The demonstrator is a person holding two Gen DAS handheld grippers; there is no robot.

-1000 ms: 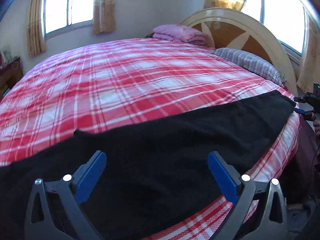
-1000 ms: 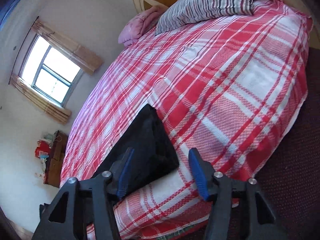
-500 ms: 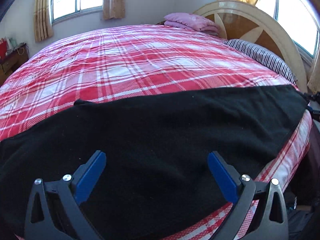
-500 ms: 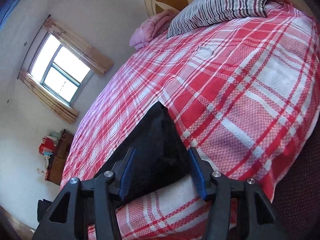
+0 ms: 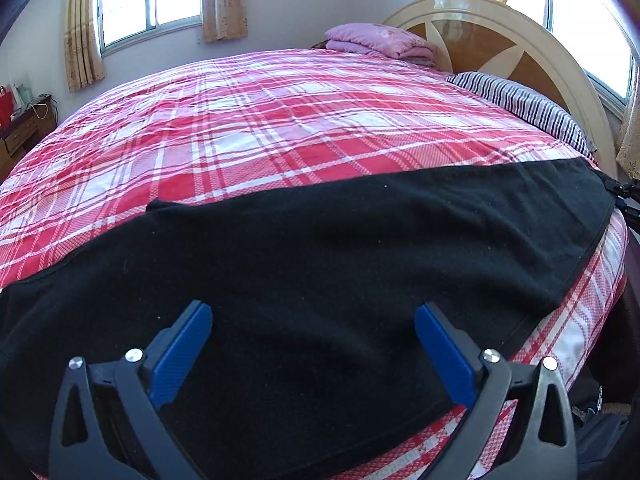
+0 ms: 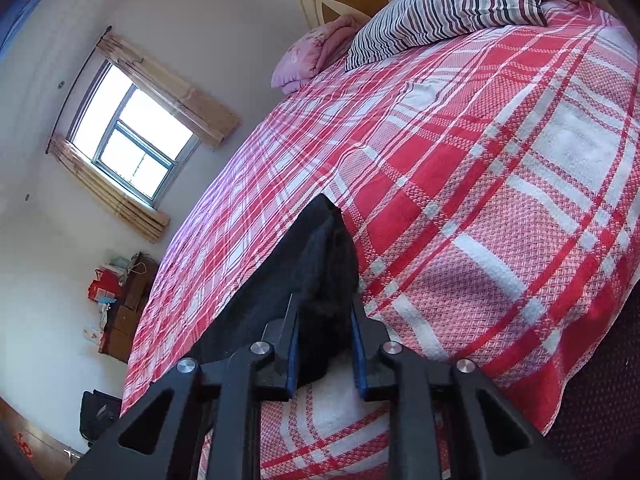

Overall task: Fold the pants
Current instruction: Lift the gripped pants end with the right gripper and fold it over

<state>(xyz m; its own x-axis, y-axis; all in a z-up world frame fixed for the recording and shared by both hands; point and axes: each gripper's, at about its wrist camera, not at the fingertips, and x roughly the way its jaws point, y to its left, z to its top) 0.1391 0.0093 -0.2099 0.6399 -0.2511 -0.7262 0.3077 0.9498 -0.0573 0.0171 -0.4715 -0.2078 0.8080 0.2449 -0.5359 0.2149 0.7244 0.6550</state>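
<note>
The right hand-held gripper point(image 6: 325, 320) was closing its jaws, blue pads on either side of a bunched end of the black pants point(image 6: 316, 264), which ran away toward the lower left along the near edge of the bed point(image 6: 500, 208). A red-and-white plaid cover lay over the bed. At its head sat a striped pillow point(image 6: 444, 12) and, beside it, a folded pink blanket point(image 6: 312, 56). A curtained window point(image 6: 132, 148) lit the far wall.

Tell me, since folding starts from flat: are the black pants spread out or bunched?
Spread out: the black pants lie flat along the plaid bedspread.
</note>
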